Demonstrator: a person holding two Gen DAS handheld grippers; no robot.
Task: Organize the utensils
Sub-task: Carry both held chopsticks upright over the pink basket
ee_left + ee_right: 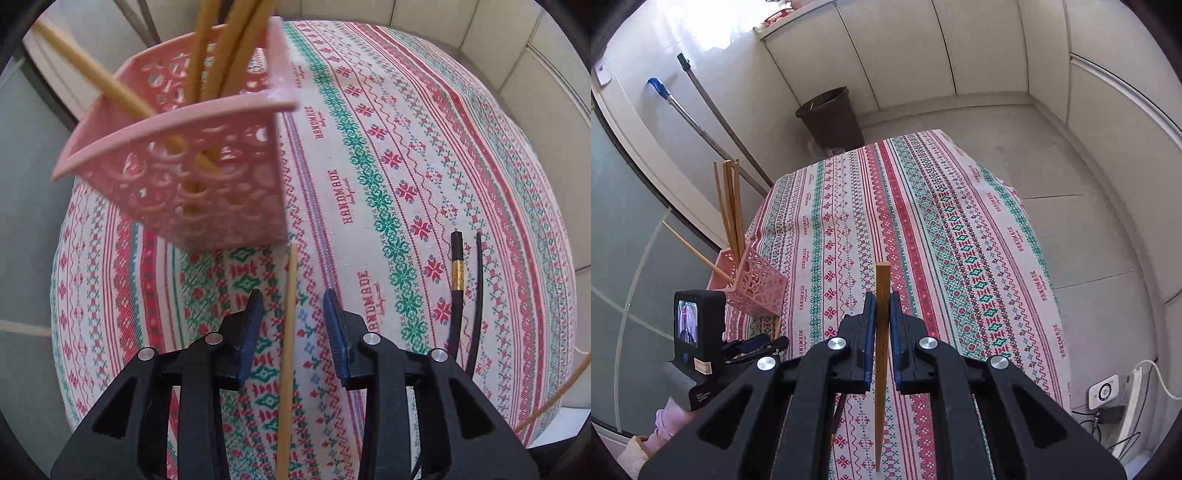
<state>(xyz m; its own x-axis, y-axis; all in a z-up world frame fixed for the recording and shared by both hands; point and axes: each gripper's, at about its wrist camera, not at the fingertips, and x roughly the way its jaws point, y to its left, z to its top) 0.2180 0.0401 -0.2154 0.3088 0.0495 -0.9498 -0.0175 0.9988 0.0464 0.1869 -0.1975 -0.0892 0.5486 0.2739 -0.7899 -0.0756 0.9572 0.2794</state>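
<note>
A slim, pale wooden chopstick (288,354) is seen between the parted jaws of the left gripper (293,317), untouched by either pad, above the patterned tablecloth (388,155). A darker, square-ended wooden chopstick (881,332) is clamped in the right gripper (882,314). More light chopsticks (225,55) are stood in the perforated pink basket (207,177). Two black chopsticks (458,284), one banded in gold, are laid on the cloth.

Your basket (207,173) is blurred, its sticks (229,48) cut off by the top edge. The chopstick (288,350) between your left tongs (293,325) runs off the bottom edge.
</note>
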